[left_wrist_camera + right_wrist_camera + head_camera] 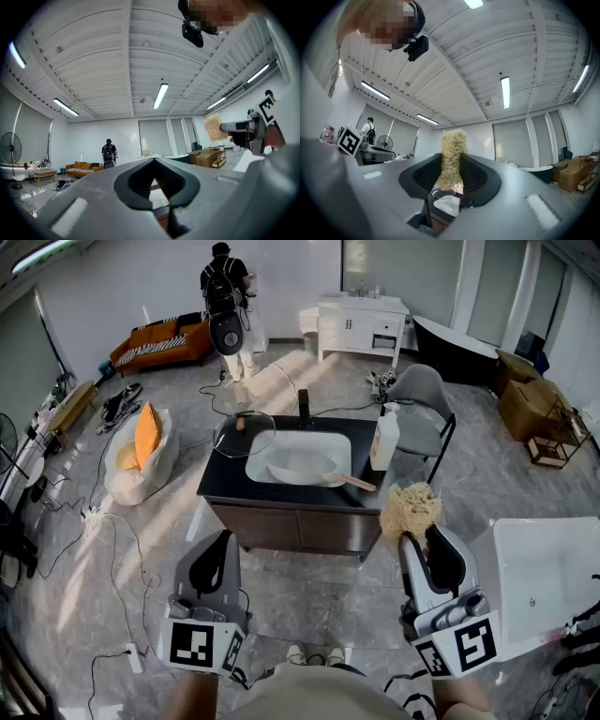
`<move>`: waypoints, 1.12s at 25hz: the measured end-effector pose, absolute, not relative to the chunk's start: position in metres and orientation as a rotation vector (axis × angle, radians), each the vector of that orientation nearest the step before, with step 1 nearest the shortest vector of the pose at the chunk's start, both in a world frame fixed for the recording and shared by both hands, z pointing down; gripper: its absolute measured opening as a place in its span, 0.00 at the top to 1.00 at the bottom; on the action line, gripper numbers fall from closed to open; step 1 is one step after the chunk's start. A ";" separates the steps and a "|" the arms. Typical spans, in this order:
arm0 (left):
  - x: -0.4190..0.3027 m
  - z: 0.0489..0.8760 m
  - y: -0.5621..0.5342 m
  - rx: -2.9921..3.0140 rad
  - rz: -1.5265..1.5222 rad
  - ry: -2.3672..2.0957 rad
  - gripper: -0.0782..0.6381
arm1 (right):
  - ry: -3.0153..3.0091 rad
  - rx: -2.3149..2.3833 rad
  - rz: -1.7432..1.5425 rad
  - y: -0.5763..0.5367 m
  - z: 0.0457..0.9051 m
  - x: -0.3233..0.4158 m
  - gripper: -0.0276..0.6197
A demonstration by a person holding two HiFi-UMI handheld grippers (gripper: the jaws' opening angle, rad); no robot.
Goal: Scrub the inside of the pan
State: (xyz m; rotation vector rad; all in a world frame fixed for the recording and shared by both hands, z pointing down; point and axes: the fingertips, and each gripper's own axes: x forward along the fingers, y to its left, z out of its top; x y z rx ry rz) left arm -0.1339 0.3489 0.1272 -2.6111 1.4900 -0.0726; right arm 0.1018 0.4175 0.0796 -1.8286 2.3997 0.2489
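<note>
A pale pan (305, 468) with a wooden handle (354, 482) lies in the white sink (330, 443) of a dark counter, ahead of both grippers. My right gripper (417, 538) is held up in front of the counter's right corner. It is shut on a straw-coloured fibrous scrubber (410, 509), which sticks up between the pads (453, 150). My left gripper (217, 545) hangs lower left of the counter, shut with nothing in it (154, 180). From the left gripper view the scrubber (213, 126) shows at the right, held out by the other gripper.
A glass lid (244, 434) rests on the counter's left side, a white pump bottle (384, 440) at its right and a black faucet (304, 407) behind the sink. A grey chair (422, 399) stands behind right, a white tub (548, 577) at right. Cables (112, 549) run across the floor at left. A person (228, 306) stands far back.
</note>
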 end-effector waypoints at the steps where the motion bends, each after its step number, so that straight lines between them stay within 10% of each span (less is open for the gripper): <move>1: -0.134 0.127 0.349 -2.609 -0.073 1.491 0.89 | 2.395 -1.822 0.240 0.418 0.079 0.102 0.77; 28: -0.087 0.138 0.378 -2.565 -0.110 1.607 0.76 | 2.521 -1.675 0.152 0.427 0.108 0.151 0.76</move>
